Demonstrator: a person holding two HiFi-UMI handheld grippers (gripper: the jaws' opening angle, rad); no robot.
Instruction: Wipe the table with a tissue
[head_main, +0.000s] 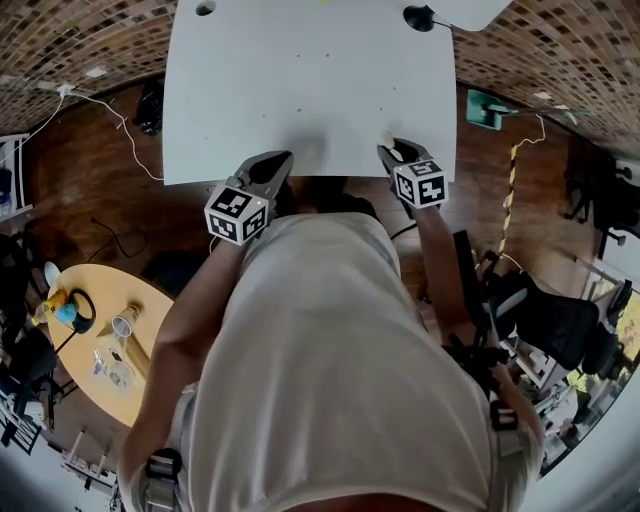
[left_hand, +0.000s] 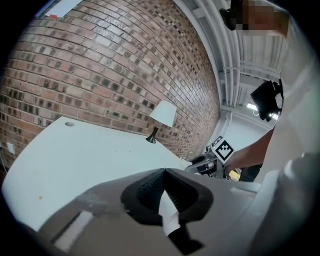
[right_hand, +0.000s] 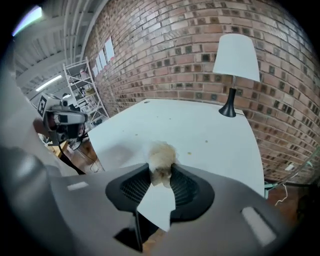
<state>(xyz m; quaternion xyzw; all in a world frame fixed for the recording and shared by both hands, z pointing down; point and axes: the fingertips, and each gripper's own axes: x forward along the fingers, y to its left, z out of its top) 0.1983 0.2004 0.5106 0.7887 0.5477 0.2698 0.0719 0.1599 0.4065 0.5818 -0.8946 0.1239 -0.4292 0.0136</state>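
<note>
The white table (head_main: 310, 80) lies ahead of me, its near edge just past both grippers. My right gripper (head_main: 390, 150) (right_hand: 161, 172) is shut on a crumpled whitish tissue (right_hand: 161, 159), which pokes out past the fingertips and hangs over the table's near edge, pointing steeply down. A few small specks (right_hand: 189, 153) dot the tabletop beyond it. My left gripper (head_main: 280, 160) (left_hand: 164, 172) sits at the table's near edge to the left, its jaws closed together with nothing between them. The right gripper's marker cube (left_hand: 224, 149) shows in the left gripper view.
A lamp with a white shade (right_hand: 235, 57) (left_hand: 162, 114) stands at the table's far right corner, against a brick wall. A round wooden side table (head_main: 110, 340) with small items is on the floor at left. A dark chair (head_main: 550, 320) and cables lie at right.
</note>
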